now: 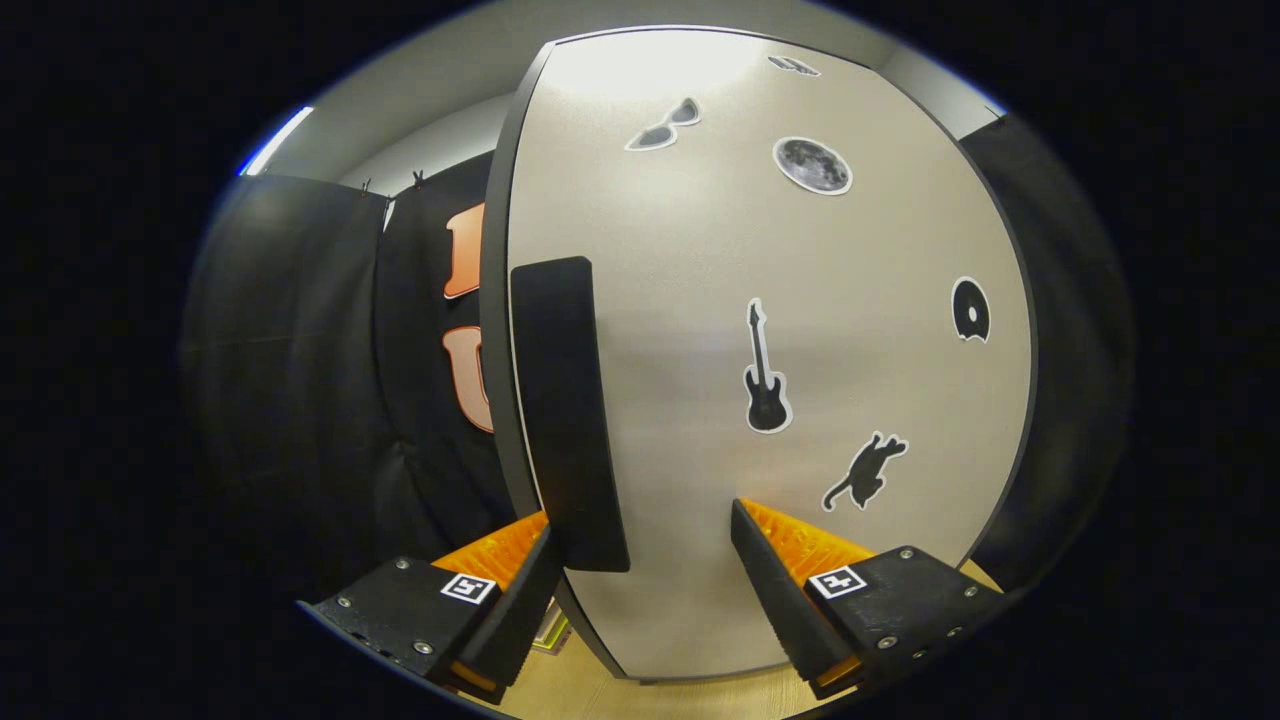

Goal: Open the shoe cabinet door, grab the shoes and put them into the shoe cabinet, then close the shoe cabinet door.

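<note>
- A hand-held gripper (640, 560) faces the pale door (800, 260) of a shoe cabinet at close range; its two fingers stand spread, with a wide gap between them and nothing pinched.
- A dark upright handle (565, 410) sits along the door's left edge; its lower end reaches down just beside the left finger's tip, slightly inside the gap (whether finger and handle touch cannot be told).
- The right finger lies against or just short of the door face, below a guitar sticker (766, 372) and a cat sticker (866, 472); a moon sticker (812, 165) and a sunglasses sticker (664, 126) dot the panel higher up.
- The door's dark edge (493, 350) shows on the handle side, with black booth cloth (300, 380) beyond it; whether the door sits flush or stands a little ajar cannot be settled from here; the scene would suit a door about to be pulled open as well as one just pushed to.
- No shoes can be placed from this angle; a strip of light wooden floor (620, 690) runs beneath the fingers.
- Handling, as a judgement: the door looks a stiff, flat, smooth board, likely light on its hinges; its face offers no purchase; the handle is the place to take hold, clasped low across its width, since it is a rigid slab that should not give under the fingers.
</note>
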Tool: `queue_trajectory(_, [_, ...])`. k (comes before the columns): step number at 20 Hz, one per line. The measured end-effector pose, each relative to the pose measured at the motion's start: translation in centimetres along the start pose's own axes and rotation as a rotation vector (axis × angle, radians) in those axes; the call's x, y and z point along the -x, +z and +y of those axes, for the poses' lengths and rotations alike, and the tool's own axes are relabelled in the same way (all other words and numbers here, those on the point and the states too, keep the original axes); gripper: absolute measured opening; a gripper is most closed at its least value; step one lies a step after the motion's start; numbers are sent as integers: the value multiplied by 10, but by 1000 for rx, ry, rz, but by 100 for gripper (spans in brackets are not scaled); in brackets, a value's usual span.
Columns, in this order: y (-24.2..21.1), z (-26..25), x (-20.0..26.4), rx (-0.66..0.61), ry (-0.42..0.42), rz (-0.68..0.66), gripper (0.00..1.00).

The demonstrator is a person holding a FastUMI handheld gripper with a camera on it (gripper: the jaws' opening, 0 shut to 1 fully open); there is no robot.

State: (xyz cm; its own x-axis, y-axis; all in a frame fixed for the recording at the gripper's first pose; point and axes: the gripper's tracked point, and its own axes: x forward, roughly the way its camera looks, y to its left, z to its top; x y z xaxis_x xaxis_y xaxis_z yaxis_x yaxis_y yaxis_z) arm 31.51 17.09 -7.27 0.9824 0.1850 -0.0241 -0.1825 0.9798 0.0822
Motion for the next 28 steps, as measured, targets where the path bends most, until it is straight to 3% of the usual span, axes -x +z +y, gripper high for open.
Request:
queue_trajectory(6, [-5, 2, -1, 13, -12, 24, 98])
queue_trajectory(11, [-1, 1, 29, 18, -1, 34, 98])
queue_trajectory(17, [12, -19, 88, 28, -22, 26, 98])
queue_trajectory(28, [39, -67, 248, 6, -130, -55, 97])
